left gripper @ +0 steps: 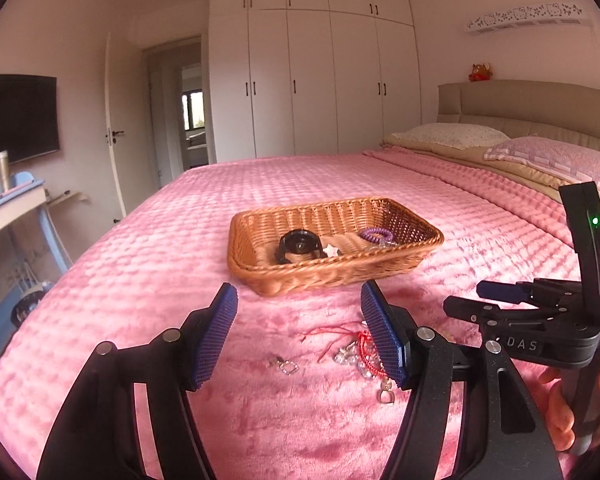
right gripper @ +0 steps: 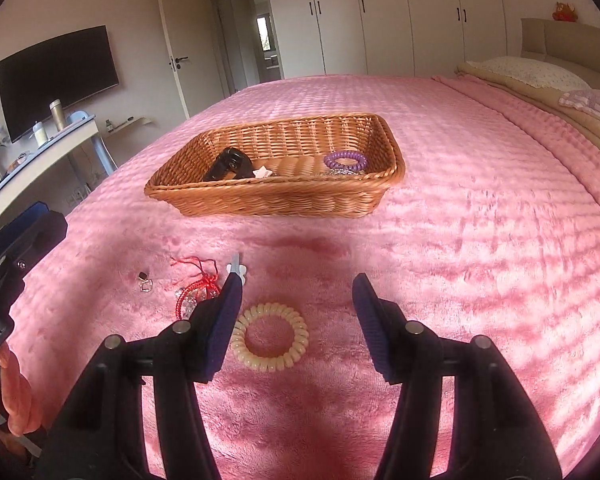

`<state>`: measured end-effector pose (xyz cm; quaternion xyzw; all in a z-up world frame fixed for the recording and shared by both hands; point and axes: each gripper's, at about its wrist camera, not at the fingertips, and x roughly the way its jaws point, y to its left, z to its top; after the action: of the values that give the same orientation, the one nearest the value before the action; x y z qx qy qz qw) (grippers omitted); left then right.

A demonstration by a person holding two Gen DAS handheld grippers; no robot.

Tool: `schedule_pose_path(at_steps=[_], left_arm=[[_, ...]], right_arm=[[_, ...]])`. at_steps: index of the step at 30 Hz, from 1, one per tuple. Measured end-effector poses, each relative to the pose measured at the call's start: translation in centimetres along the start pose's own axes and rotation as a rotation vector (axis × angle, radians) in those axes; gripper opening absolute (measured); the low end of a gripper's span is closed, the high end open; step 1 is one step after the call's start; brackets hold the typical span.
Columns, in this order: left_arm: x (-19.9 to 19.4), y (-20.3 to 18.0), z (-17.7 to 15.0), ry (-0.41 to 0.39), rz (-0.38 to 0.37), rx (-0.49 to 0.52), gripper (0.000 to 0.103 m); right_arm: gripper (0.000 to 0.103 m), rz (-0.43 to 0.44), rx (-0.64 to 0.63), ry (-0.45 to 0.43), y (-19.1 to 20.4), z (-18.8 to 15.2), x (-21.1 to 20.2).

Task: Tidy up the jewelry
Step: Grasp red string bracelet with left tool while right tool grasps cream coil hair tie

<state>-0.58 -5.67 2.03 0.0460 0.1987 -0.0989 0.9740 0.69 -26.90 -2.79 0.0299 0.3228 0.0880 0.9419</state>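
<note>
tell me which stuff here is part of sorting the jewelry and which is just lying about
Job:
wicker basket
purple coil tie
black clip
cream coil tie
red string bracelet
small charm

Lying about:
pillows
TV
plush toy
bottle

The left gripper [left gripper: 299, 308], jaws apart and empty, hovers over a pink bedspread [left gripper: 140, 264]. A red cord bracelet [left gripper: 350, 342] lies below; a wicker basket [left gripper: 380, 268] sits beyond.

Home bedroom: big bed [left gripper: 340, 184] with pink blanket and pillows [left gripper: 452, 136], padded headboard [left gripper: 532, 100], white built-in wardrobe [left gripper: 312, 80], wall TV [left gripper: 16, 116], open door [left gripper: 114, 128].
</note>
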Motion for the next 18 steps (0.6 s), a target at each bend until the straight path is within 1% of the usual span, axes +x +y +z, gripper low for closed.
schedule_pose_path(at_steps=[2,4,5,6,8,11,12,14,16,18], left_arm=[[0.5,1.0,-0.9,0.033,-0.025,-0.031,0.062],[1.3,2.8,-1.6,0.084,-0.088,-0.100,0.062],[1.8,3.9,-2.0,0.112,-0.131,-0.144,0.060],[2.3,5.1,-2.3,0.132,-0.166,-0.187,0.057],[3.1,6.8,-2.8,0.170,-0.215,-0.239,0.056],[4.0,8.3,-3.1,0.209,-0.263,-0.285,0.054],[4.4,8.8,-3.1,0.223,-0.269,-0.300,0.051],[5.1,9.9,-3.3,0.254,-0.283,-0.334,0.051],[5.6,10.0,-3.3,0.285,-0.319,-0.355,0.051],[5.9,9.0,-3.4,0.313,-0.365,-0.352,0.051]], right_arm=[[0.054,0.000,0.004,-0.001,-0.1,-0.1,0.1],[0.054,-0.007,0.003,0.007,-0.2,-0.2,0.4],[0.052,-0.004,0.004,0.011,-0.3,-0.3,0.4],[0.045,-0.001,0.000,0.019,-0.2,-0.4,0.7],[0.044,-0.001,-0.011,0.040,0.0,-0.5,1.2],[0.039,-0.013,-0.026,0.063,0.4,-0.7,1.9],[0.039,-0.012,-0.029,0.068,0.5,-0.7,2.0],[0.039,-0.024,-0.028,0.080,0.5,-0.8,2.3],[0.039,-0.027,-0.021,0.096,0.4,-0.9,2.6],[0.038,-0.028,-0.014,0.121,0.2,-1.0,3.0]])
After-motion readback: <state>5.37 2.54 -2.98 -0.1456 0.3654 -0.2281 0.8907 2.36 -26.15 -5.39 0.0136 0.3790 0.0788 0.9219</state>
